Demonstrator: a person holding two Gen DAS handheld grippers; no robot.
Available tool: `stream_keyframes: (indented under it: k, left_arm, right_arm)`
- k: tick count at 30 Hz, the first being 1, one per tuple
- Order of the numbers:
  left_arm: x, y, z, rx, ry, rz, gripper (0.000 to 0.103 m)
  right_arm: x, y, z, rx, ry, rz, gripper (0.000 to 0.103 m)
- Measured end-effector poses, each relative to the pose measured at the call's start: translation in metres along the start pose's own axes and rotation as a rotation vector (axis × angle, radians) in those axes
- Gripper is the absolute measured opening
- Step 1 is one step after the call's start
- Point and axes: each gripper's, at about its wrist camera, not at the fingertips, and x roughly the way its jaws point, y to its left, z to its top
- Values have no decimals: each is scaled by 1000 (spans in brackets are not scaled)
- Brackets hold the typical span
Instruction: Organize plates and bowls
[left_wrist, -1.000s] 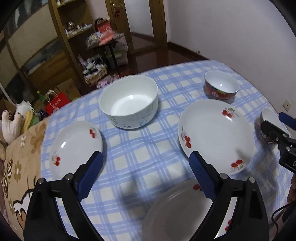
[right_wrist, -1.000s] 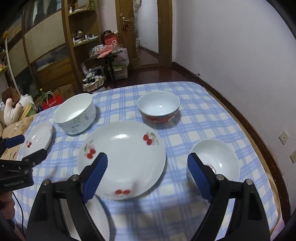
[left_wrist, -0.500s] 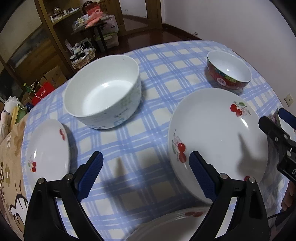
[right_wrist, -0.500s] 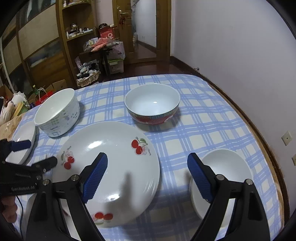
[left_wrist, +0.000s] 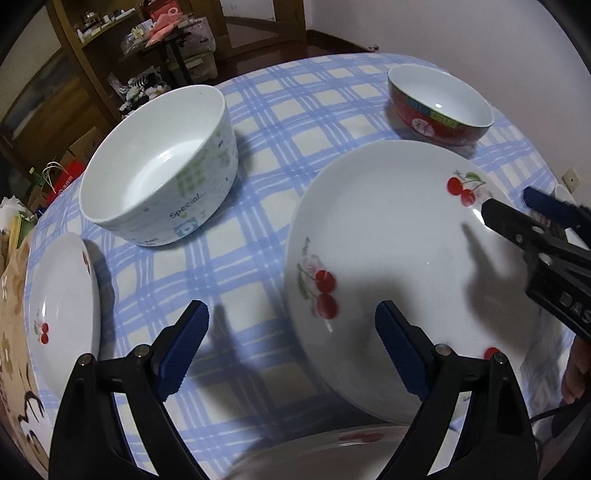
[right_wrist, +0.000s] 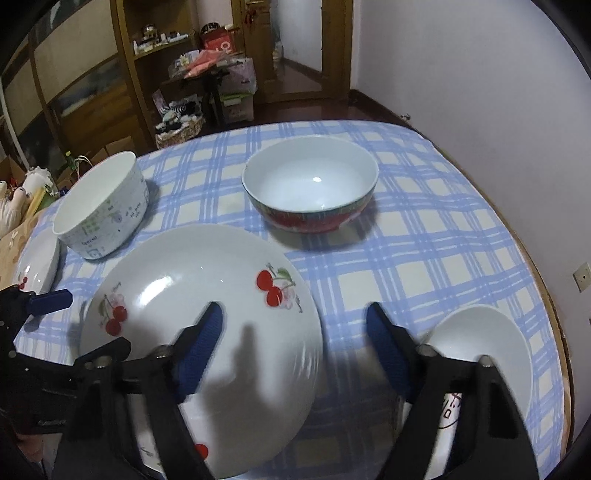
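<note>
- Left wrist view: the left gripper is hovering over the blue checked tablecloth with its blue-padded fingers standing wide apart and gripping nothing.
- The large cherry plate is lying ahead and to the right, its near-left rim passing just in front of the right finger; whether they are touching cannot be told.
- The white printed bowl is sitting well ahead of the left finger, and a small cherry plate is lying just outside that finger, at the table's left edge.
- The red bowl is standing far ahead to the right, beyond the large plate.
- Another plate's rim is showing blurred between and below the fingers.
- The right gripper is reaching in from the right over the large plate's far rim.
- Right wrist view: the right gripper is holding its fingers wide apart, clamping nothing.
- The large cherry plate is lying under and ahead of the left finger, its right rim falling between the two fingers.
- The red bowl is sitting straight ahead, beyond the gap.
- A white shallow bowl is lying just outside the right finger.
- The white printed bowl and the small cherry plate are sitting far ahead-left, with the left gripper open beside the large plate's left rim.
</note>
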Motion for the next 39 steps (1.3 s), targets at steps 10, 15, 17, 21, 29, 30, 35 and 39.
stream_keyframes:
  k: [10,15,17,21,29,30,35,39]
  left_arm:
    - [1,4,-1,-82,21,-87,32]
    - [-1,-2,-1,-67,16,-76,27]
    - [-2,0,-1,-83,16,-82,26]
    - [-7,1,-3,-96,-24,-73,25]
    - [-4,4,-4,-111,-20,-65,25]
    - [-4,5,-3,-117,-16,-66,25]
    - [-7,11,-3,-167,-16,-76,21]
    - [-11,13,-4,-176,-15,-80,20]
  right_arm:
    - [8,3,-2,-29,28,28,42]
    - [18,4,7,-41,83,25,41]
    - [23,5,8,-58,102,16,40]
    - [29,8,10,-113,151,31,44]
    - [20,-8,12,-34,144,134,33]
    - [20,-10,11,-25,147,132,27]
    - [18,-27,12,59,145,202,14]
    - [13,-24,11,66,136,189,13]
